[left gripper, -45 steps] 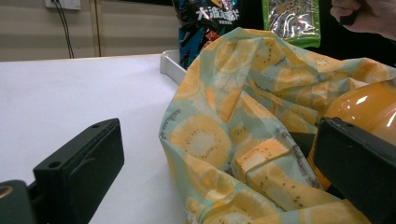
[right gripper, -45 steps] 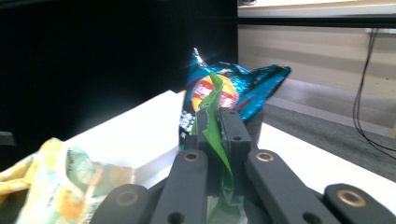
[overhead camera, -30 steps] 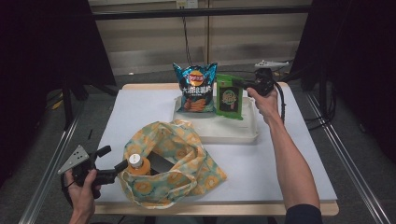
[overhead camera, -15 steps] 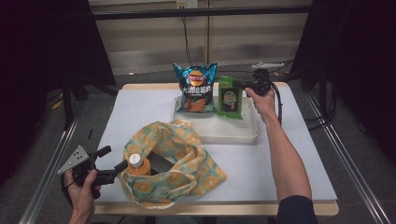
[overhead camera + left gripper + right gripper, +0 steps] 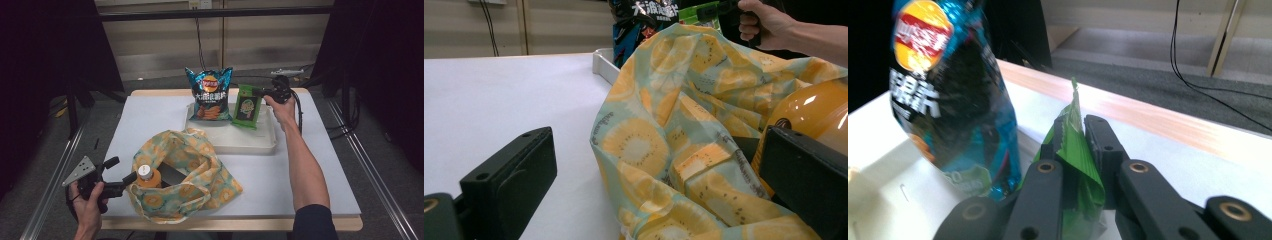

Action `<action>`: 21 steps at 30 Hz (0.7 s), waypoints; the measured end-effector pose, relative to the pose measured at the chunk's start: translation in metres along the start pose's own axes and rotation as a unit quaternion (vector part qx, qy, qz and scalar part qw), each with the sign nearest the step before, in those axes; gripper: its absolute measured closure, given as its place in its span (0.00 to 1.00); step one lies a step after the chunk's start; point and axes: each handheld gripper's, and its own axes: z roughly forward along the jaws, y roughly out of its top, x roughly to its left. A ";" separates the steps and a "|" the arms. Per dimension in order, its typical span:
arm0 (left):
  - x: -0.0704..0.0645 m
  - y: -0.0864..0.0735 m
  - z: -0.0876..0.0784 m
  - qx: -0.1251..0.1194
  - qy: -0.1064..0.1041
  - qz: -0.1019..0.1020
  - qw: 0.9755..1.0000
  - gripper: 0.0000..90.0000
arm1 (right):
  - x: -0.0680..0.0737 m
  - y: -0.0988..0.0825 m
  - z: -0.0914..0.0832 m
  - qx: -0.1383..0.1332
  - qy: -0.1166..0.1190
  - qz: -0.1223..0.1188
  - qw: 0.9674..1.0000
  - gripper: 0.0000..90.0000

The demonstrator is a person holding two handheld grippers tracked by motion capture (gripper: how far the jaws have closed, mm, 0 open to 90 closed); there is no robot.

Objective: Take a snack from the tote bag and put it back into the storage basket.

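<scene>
Green packet (image 5: 248, 106) stands upright in the white tray (image 5: 240, 142) near the far edge of the tabletop (image 5: 150, 115), just right of the blue crisp bag (image 5: 209, 94). In the high view the right gripper (image 5: 260, 92) meets the packet's upper right edge, the hand (image 5: 283, 107) behind it. Its jaws have just eased apart slightly, yet the packet remains pinched between them. Toward the near left corner of the tabletop, the left gripper (image 5: 122, 172) rests beside the patterned fabric bag (image 5: 192, 172), its jaws spread wide; an orange bottle (image 5: 146, 177) sits in the bag's mouth, touching or just beside the nearer jaw.

Left gripper view: both jaws stand well apart, fruit-print fabric (image 5: 684, 135) between them; the orange bottle (image 5: 809, 112) lies against the right-hand jaw. No grip is made. The tray's corner (image 5: 604, 62) shows beyond the fabric.

Right gripper view: the two jaws sit narrow, pressed on either side of the green packet's (image 5: 1075, 150) top edge. The crisp bag (image 5: 948, 100) stands close at the left, in the tray (image 5: 878, 200).
</scene>
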 end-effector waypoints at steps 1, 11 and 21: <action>0.001 0.000 0.000 0.001 -0.001 -0.002 1.000 0.02 | -0.001 -0.001 0.000 0.001 -0.003 0.000 1.000 0.94; 0.000 0.000 0.000 0.008 -0.004 0.007 1.000 0.02 | -0.014 -0.008 0.003 0.013 -0.026 0.013 0.999 0.90; 0.002 -0.002 0.001 0.007 0.001 0.000 1.000 0.02 | -0.025 -0.013 0.004 0.021 -0.056 0.025 0.998 0.73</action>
